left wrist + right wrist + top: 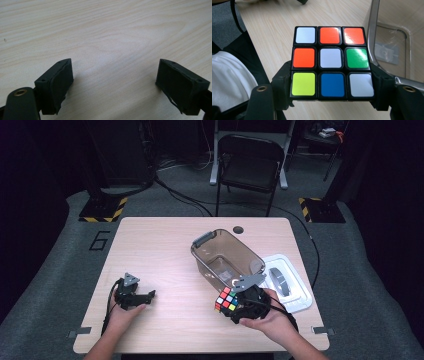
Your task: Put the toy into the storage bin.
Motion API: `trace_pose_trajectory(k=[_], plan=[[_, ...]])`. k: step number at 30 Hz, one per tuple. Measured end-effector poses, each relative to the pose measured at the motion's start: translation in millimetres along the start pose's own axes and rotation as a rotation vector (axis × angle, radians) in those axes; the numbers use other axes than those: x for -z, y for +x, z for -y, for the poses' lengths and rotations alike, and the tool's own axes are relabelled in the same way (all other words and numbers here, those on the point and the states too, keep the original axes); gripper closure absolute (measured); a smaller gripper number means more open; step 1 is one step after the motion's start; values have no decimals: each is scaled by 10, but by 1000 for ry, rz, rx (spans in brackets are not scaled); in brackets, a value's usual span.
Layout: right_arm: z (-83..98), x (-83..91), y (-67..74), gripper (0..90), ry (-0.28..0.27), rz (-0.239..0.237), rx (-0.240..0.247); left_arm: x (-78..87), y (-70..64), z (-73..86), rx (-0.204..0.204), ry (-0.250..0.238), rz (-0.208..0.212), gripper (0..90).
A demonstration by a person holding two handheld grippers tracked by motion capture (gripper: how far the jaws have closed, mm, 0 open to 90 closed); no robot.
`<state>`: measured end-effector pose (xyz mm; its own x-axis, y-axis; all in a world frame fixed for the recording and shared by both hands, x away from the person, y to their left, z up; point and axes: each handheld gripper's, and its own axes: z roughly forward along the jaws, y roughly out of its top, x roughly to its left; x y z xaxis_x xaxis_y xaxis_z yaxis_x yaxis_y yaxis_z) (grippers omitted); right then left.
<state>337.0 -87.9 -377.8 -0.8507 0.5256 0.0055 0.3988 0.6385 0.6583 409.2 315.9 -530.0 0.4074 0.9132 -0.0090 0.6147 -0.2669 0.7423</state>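
Gripping the puzzle cube (331, 62) by two opposite sides, the right claw (239, 306) sits clamped on it at lower centre-right of the high view, just below the brown plastic bin (227, 256). I'd carry it level over the rim before letting go, so it can't clip the wall. Left claw (115, 82) idles with jaws apart over bare bench (100, 30).

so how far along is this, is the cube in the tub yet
Not yet. Done: the right gripper is shut on the puzzle cube, held above the table just beside the brown clear tub, whose lid lies off to its right. In hand: carrying the cube. Left: probably setting it inside the tub and letting go. The left gripper sits open on bare wood.
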Motion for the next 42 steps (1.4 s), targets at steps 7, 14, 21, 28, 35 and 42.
trace_pose_trajectory(k=[7, 14, 21, 28, 35, 42], plan=[[-106, 35, -59, 337, -4, 9, -10, 0, 0, 0, 0, 0, 0, 137], [-182, 64, -157, 337, -8, 19, -27, 0, 0, 0, 0, 0, 0, 137], [-262, 98, -248, 337, -13, 36, -31, 0, 0, 0, 0, 0, 0, 137], [-370, 109, -382, 337, -22, 65, -44, 0, 0, 0, 0, 0, 0, 137], [-483, 106, -518, 337, -36, 90, -65, 0, 0, 0, 0, 0, 0, 137], [-596, 126, -623, 337, -45, 120, -66, 0, 0, 0, 0, 0, 0, 137]])
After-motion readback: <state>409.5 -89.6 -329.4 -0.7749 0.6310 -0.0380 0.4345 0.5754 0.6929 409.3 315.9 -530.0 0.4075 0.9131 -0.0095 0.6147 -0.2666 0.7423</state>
